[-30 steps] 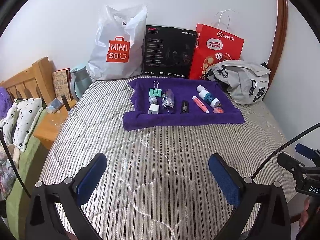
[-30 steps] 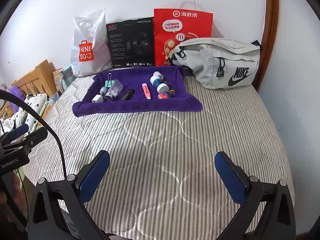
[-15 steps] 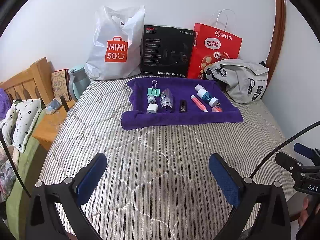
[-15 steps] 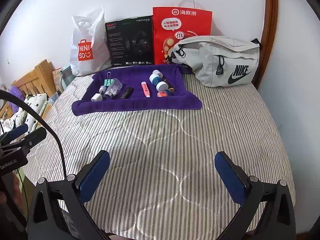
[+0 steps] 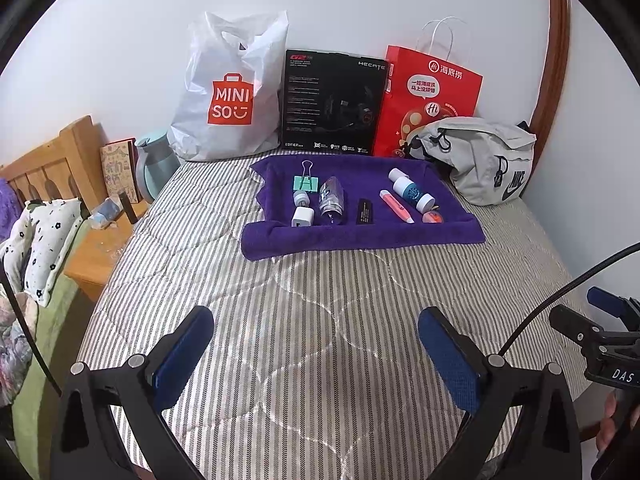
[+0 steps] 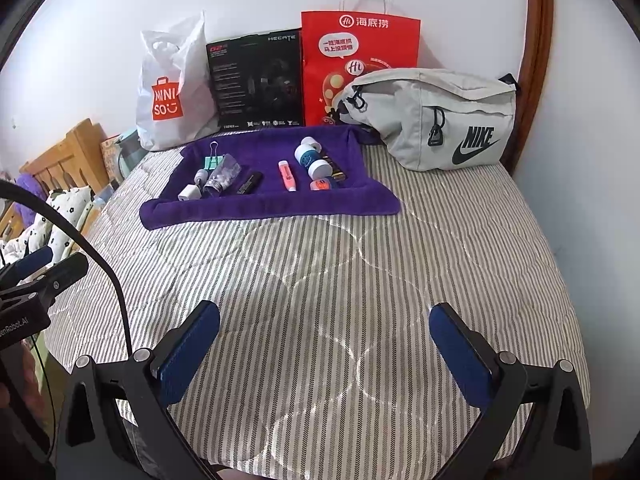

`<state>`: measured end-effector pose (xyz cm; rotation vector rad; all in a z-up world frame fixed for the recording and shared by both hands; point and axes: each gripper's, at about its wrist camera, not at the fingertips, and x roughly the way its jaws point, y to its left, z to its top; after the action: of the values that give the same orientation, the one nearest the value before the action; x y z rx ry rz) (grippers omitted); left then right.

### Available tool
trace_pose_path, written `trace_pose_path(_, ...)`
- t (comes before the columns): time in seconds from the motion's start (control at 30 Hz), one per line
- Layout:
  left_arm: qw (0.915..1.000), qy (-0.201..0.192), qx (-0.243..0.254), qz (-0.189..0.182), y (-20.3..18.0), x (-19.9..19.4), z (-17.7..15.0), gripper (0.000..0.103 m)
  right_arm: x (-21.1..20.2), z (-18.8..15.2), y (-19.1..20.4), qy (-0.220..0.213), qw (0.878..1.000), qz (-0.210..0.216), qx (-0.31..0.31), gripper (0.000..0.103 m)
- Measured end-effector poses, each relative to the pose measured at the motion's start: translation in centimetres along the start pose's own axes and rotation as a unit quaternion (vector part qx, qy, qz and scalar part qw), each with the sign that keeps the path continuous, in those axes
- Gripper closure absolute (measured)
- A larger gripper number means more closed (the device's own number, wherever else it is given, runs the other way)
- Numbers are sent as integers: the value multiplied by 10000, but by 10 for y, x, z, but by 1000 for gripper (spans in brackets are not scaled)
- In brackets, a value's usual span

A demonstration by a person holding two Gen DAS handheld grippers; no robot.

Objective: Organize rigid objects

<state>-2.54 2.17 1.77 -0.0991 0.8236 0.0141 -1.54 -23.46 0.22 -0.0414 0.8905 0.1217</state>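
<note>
Purple towelling point(image 5: 360, 236) sits in the upper middle of both wrist views, spread on the striped mattress point(image 5: 320, 320), and every small item I have to sort lies on it.

My left gripper point(image 5: 316, 350) and right gripper point(image 6: 326, 346) fill the bottom of their frames, both spread wide with nothing between the blue pads, well short of the towel.

From left to right in the left wrist view:
- **Green binder clip point(image 5: 306, 182):** at the towel's far left, light and stiff. I would pinch its flat body, not the wire loops.
- **Small grey cap point(image 5: 301, 199) and white charger cube point(image 5: 301, 217):** just below the clip. The cube is hard, square-sided and easy to grip across two flat faces.
- **Clear bottle point(image 5: 331, 200):** beside them, lying on its side. I judge it smooth and liable to roll, so I would close across its body.
- **Black stick point(image 5: 364, 212):** in the middle, slim and flat. I would take it across its width.
- **Pink highlighter point(image 5: 396, 205):** angled toward the lower right, light and rigid. I would grip it mid-barrel.
- **White-capped blue bottle point(image 5: 412, 193):** just beside the highlighter, round and probably slippery.
- **Small orange item point(image 5: 432, 218):** near the towel's right edge, too small for me to identify.

The soft towel will give under the fingers, so I expect to press down slightly for the low pieces. A grey Nike bag point(image 6: 436, 120) lies at the upper right, touching the towel's corner.
</note>
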Motion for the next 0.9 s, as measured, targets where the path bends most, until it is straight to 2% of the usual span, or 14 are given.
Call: trace_pose_path(0.9,10000,39,28,10,1,1,1,0,2,-1,1,61,10000,-16,9,0)
